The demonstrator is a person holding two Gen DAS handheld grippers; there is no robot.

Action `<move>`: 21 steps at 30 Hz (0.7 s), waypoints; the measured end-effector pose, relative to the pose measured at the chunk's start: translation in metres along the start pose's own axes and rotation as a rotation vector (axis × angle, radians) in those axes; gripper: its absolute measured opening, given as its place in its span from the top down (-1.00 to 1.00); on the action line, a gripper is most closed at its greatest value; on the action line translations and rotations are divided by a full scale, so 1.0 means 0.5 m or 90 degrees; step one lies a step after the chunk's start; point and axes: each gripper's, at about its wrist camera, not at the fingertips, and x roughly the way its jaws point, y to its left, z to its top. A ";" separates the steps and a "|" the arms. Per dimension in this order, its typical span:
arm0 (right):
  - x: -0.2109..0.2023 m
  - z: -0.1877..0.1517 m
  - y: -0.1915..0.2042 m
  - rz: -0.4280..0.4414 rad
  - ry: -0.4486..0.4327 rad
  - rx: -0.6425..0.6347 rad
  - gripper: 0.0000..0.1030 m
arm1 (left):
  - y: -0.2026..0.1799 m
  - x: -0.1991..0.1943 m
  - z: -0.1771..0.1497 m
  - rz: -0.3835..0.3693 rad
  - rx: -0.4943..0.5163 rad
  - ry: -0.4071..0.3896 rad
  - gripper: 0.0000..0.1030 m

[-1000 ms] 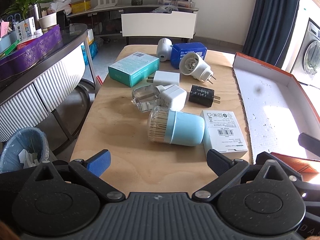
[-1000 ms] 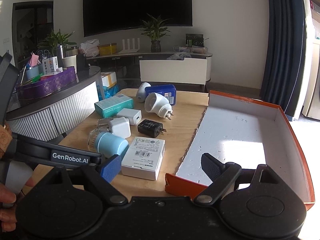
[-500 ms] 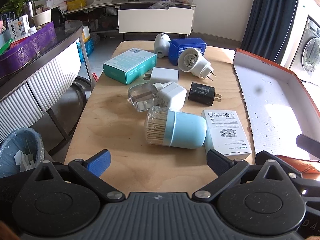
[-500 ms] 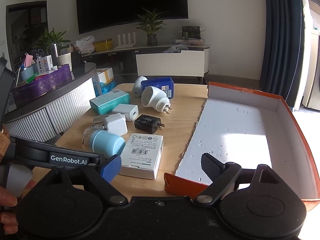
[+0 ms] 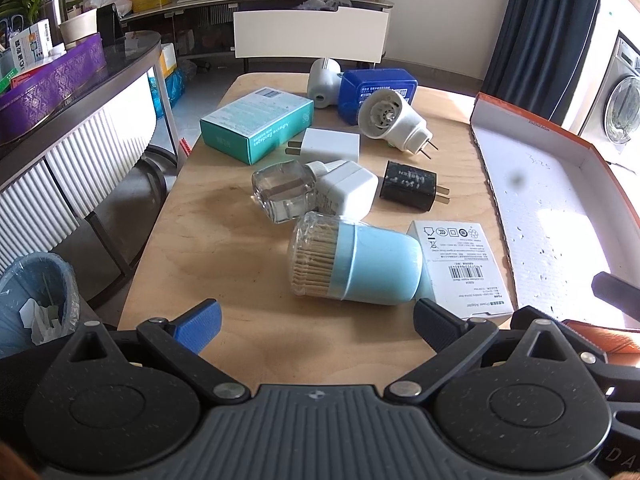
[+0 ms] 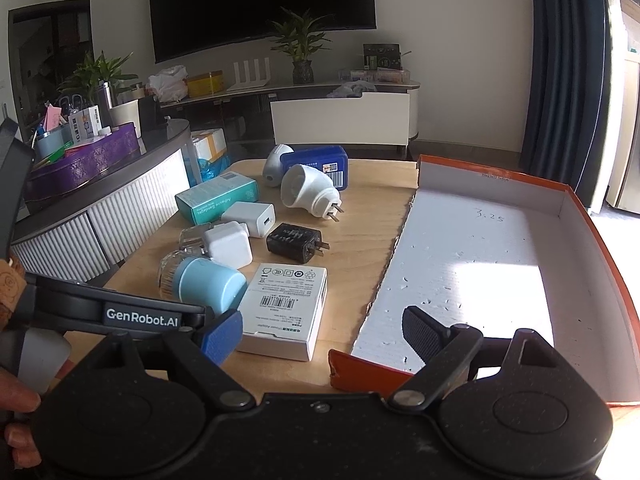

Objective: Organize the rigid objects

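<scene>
Toothpick jar (image 5: 356, 266) lies lengthwise left-right, clear end left; three chargers beyond; left tongs (image 5: 316, 318) and right tongs (image 6: 320, 334) gape empty.

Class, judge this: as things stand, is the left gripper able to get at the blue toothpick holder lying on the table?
Probably yes. The left gripper is open and empty, and the toothpick holder lies on its side directly ahead, with bare table between them. The white adapter box touches only its far end.

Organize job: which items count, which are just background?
Job: blue toothpick jar, white barcode box, black charger, teal box, glass bottle, orange tray, left gripper, right gripper.
Background: TV, purple box, bin.
</scene>
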 end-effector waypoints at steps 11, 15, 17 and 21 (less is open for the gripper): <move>0.006 0.007 -0.002 -0.003 -0.001 0.008 -0.98 | 0.003 0.000 0.006 -0.005 -0.002 -0.001 -1.00; 0.007 0.006 -0.006 -0.003 0.002 0.014 -0.98 | 0.002 0.004 0.009 -0.007 -0.003 0.000 -1.00; 0.008 0.006 -0.007 -0.004 0.002 0.015 -0.98 | 0.002 0.006 0.010 -0.008 -0.002 0.000 -1.00; 0.009 0.007 -0.008 -0.004 0.002 0.016 -0.98 | 0.000 0.011 0.014 -0.009 -0.002 -0.001 -1.00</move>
